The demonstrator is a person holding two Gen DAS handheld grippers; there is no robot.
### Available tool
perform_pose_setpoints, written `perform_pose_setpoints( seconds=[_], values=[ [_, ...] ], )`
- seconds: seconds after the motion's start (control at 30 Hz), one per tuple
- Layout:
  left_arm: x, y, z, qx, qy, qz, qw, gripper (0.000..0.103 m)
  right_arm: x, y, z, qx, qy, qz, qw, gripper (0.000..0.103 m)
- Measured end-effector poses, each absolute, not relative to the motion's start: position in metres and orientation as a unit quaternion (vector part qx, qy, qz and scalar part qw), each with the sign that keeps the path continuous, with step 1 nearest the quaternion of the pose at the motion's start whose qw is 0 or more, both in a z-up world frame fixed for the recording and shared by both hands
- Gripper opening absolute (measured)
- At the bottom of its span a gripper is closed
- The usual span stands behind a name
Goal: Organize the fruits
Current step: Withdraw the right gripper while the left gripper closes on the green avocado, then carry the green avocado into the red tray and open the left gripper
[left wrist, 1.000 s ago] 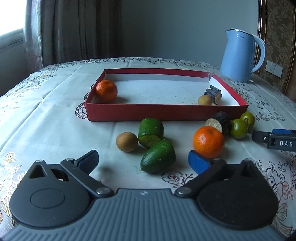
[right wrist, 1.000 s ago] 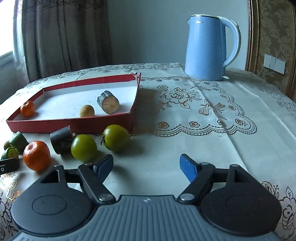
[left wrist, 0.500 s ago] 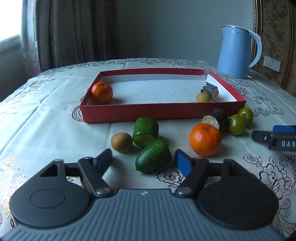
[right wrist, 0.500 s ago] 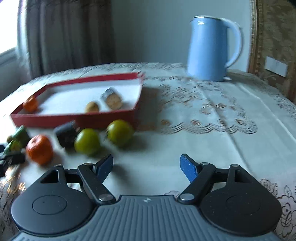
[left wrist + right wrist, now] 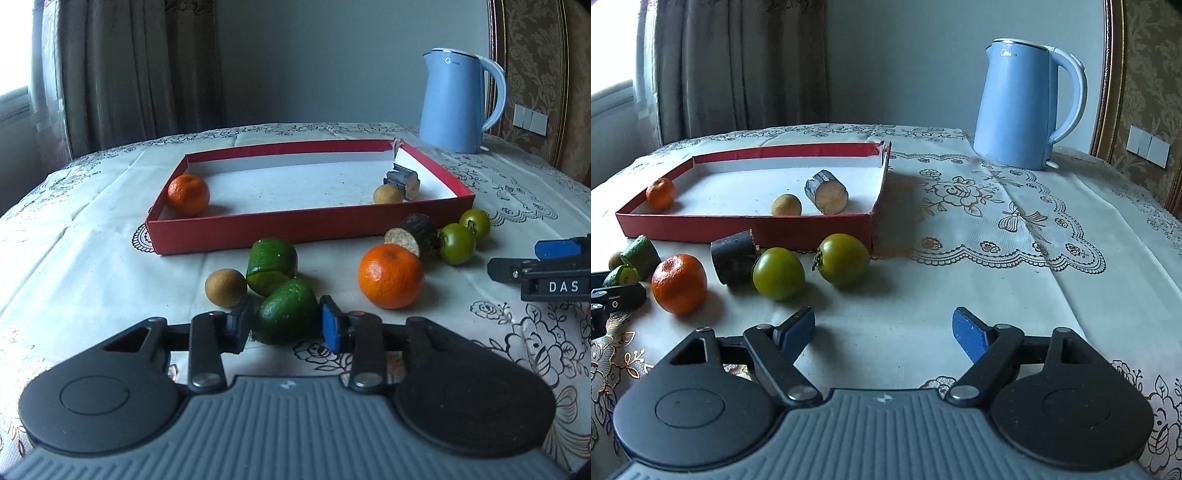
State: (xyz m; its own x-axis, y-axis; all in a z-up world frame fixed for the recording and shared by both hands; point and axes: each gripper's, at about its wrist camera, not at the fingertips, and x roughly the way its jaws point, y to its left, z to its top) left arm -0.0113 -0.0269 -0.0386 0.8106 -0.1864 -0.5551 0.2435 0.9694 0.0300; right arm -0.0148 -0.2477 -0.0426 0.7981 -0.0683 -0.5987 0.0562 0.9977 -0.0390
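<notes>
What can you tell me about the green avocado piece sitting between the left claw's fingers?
The green avocado piece is a cut chunk with glossy, dark green, slightly bumpy skin, lying on its side on the tablecloth. The right wrist view shows its pale cut face. It sits between the fingers of the left claw, whose jaws are closing on it, both pads right at its sides. Behind it, touching or nearly so, lies a second cut green piece; a small brown fruit sits nearby.
</notes>
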Motion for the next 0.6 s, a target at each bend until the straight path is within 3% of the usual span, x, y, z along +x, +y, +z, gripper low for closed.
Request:
perform_pose_setpoints(
  seconds=[0.47, 0.6],
  values=[
    [-0.014, -0.020, -0.034, 0.047, 0.278, -0.121, 0.952, 0.035, -0.018, -0.236, -0.041, -0.024, 0.315, 0.007, 0.949, 0.084],
    [-0.013, -0.015, -0.031, 0.037, 0.282, -0.123, 0.951, 0.035, -0.015, -0.240, -0.042, -0.013, 0.322, 0.006, 0.947, 0.089]
  ],
)
